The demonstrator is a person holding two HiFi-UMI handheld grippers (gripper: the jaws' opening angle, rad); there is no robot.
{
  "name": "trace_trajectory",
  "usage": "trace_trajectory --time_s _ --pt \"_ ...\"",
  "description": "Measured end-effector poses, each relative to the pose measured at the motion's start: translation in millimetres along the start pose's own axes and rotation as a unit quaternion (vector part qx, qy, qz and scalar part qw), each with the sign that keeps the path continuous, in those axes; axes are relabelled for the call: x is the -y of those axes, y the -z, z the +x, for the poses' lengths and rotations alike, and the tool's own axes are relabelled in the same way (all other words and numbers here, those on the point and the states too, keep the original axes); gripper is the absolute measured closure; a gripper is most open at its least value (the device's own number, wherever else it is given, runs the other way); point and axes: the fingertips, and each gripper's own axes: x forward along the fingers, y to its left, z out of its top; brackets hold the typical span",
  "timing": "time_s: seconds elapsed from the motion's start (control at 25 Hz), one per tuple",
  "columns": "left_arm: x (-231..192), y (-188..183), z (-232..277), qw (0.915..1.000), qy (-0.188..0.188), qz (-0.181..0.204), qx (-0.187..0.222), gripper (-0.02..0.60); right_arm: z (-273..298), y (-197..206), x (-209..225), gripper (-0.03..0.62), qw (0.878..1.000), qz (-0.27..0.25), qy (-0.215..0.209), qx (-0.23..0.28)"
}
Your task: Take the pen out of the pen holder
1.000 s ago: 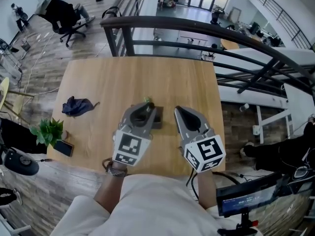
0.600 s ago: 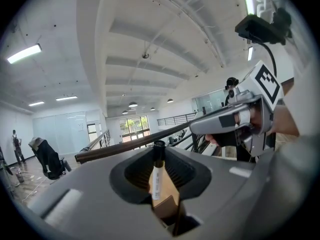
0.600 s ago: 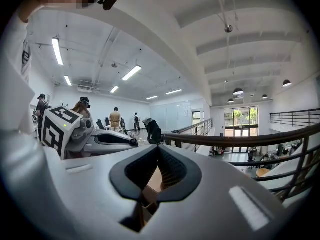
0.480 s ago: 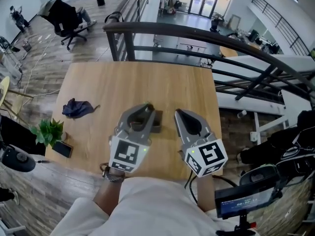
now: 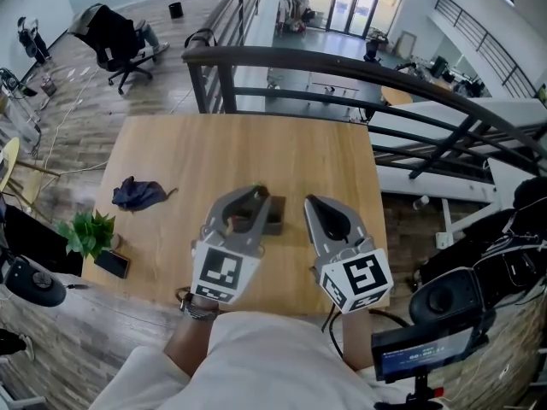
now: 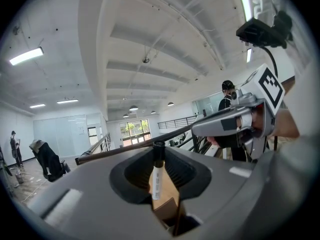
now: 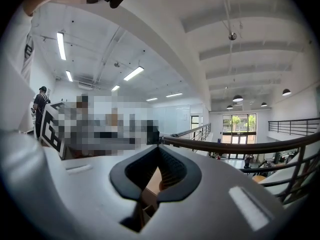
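Nearest the person, the marker cubes ride at the back of both tools, with a forearm behind each; the left gripper (image 5: 253,196) is clamped on the pen (image 6: 156,178), its jaws closing together just round the black cap; the pen stands upright in the loop between them, white barrel below the cap, lower end hidden down in the throat of the jaws; whether that end is in the pen holder cannot be told.

The right gripper (image 5: 311,203) sits just to the right of the left one, level with it, jaws drawn together with nothing between them, only bare wood showing through their loop; the dark pen holder (image 5: 275,215) stands on the table (image 5: 256,139) in the gap between the two grippers, touching or just beside the left one's right jaw and partly covered by it.

Well off to the left of the left gripper, a crumpled dark cloth (image 5: 137,193) lies on the wood; nearer the person on that side, at the table's left edge, are a small green plant (image 5: 85,233) and a dark phone (image 5: 113,263).

Beyond both grippers' tips, past the table's far edge, runs a dark railing (image 5: 342,62); farther still, up to the left, stands a black office chair (image 5: 115,31).
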Motion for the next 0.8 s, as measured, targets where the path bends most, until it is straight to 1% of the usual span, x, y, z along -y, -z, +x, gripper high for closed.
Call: trace_trajectory --time_s 0.8 --pt "1.8 0.4 -3.1 0.9999 0.013 -0.005 0.004 0.515 1.3 2.8 -3.9 0.594 1.000 0.000 0.010 -0.008"
